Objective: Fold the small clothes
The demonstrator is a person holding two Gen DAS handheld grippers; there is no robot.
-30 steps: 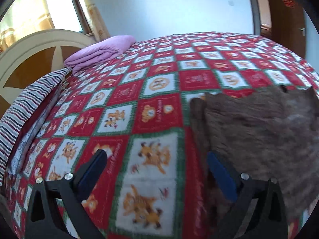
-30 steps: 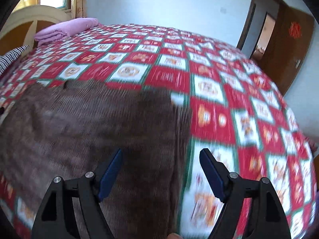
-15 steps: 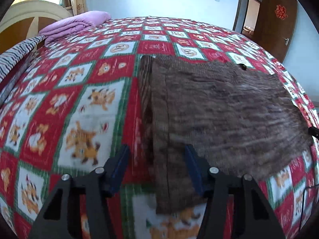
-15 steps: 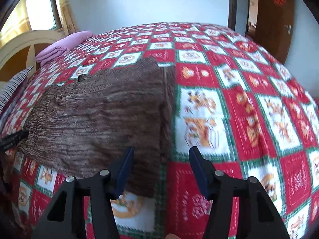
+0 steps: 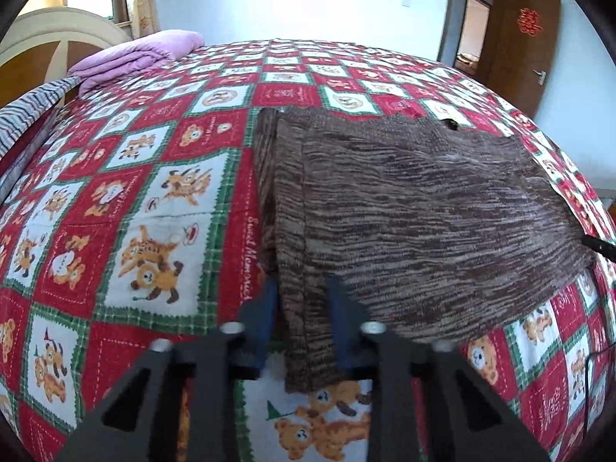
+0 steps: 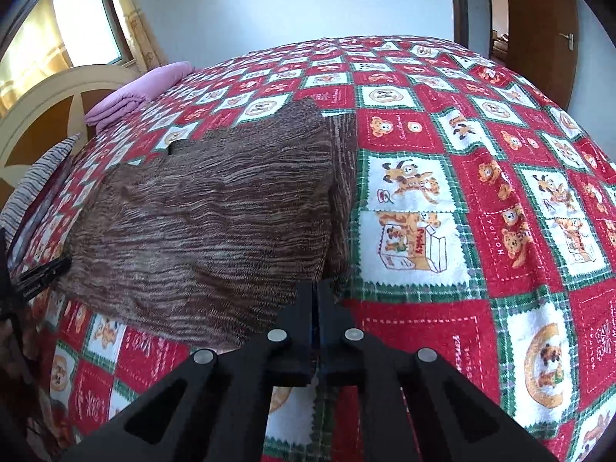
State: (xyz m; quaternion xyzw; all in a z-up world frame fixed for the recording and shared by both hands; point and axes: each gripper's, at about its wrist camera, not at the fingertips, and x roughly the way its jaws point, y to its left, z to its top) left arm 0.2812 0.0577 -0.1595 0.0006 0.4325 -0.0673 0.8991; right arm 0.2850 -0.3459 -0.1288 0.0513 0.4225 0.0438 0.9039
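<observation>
Brown knit garment (image 5: 415, 208) spread flat on teddy-bear bedspread (image 5: 154, 200): soft, light, floppy. Best taken by near corners. Left gripper (image 5: 302, 308) straddling near-left corner, not clearly pinched; right gripper (image 6: 317, 300) clamped on near-right corner.

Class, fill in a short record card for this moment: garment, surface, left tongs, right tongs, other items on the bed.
Garment: brown knit garment, spread flat
Surface: red checked bear-print bedspread
Left tongs: closing on the garment's near left corner, a gap left between the jaws
Right tongs: shut on the garment's near right corner
Other items: folded purple blanket and a striped cloth, near the headboard
</observation>
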